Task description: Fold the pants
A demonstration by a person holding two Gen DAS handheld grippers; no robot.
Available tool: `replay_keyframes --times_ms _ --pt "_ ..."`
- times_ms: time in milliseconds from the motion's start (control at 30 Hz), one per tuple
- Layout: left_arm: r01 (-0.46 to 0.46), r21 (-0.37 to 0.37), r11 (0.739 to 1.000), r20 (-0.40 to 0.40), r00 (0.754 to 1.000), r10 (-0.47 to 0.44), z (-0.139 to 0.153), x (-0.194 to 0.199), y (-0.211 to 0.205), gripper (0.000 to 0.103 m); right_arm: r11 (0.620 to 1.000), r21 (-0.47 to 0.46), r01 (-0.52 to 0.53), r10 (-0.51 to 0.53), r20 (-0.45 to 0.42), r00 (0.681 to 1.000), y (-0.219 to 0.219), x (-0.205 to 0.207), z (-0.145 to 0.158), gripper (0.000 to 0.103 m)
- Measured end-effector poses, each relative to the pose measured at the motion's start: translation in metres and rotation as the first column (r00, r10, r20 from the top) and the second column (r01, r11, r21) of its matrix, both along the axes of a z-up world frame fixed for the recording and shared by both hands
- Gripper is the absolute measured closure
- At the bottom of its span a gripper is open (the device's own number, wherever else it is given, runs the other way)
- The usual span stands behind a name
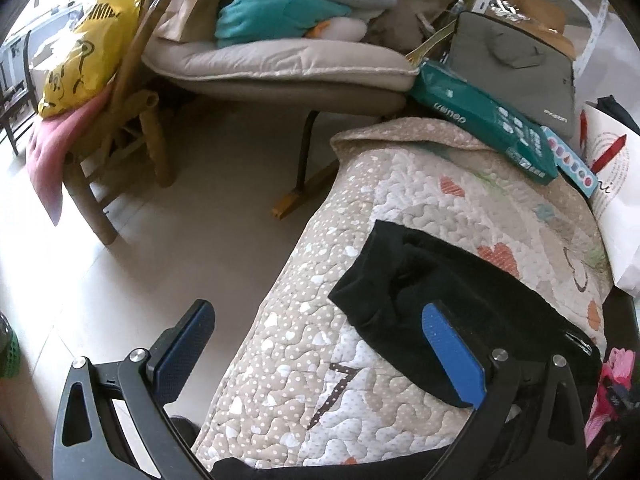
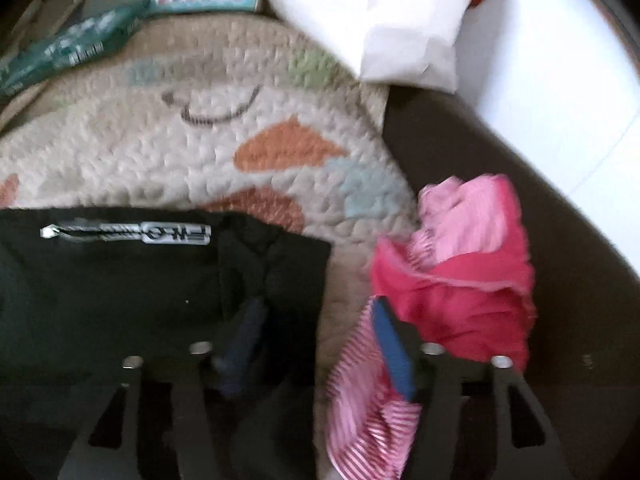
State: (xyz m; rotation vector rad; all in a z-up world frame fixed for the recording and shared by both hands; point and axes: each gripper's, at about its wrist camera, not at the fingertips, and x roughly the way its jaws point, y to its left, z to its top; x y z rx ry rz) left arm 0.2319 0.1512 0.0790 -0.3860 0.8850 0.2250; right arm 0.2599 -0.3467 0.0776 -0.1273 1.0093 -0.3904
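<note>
The black pants (image 1: 440,280) lie as a folded bundle on a beige quilted cover (image 1: 320,380) with heart prints. My left gripper (image 1: 316,310) stands wide open at the cover's edge: its right finger (image 1: 452,356) rests over the pants, its left finger hangs over the floor. In the blurred right wrist view the pants (image 2: 120,280) show a silver logo (image 2: 128,234). My right gripper (image 2: 318,304) is open there, with its left finger over the pants' right edge and its right finger (image 2: 392,348) beside pink clothing. Nothing is pressed between either gripper's pads.
A heap of pink and red clothes (image 2: 460,272) lies right of the pants. A green pack (image 1: 488,120), a grey case (image 1: 516,64) and a white paper bag (image 2: 380,12) crowd the cover's far end. A cushioned chair (image 1: 280,64) and a wooden chair with a yellow bag (image 1: 84,52) stand on the pale floor.
</note>
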Motion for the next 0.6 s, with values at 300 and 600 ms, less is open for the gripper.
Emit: replay_keyframes --times_ms 300,600 --pt "0.056 0.01 0.998 0.01 0.998 -0.056 0.001 0.001 -0.008 0.0 0.984 0.085 -0.159 0.148 0.117 0.982 0.024 -0.019 0.05 0.027" --pt "0.008 -0.039 0.999 -0.035 0.999 -0.009 -0.008 0.014 0.008 0.0 0.842 0.303 -0.447 0.441 0.091 0.893 0.121 -0.024 0.016 0.027"
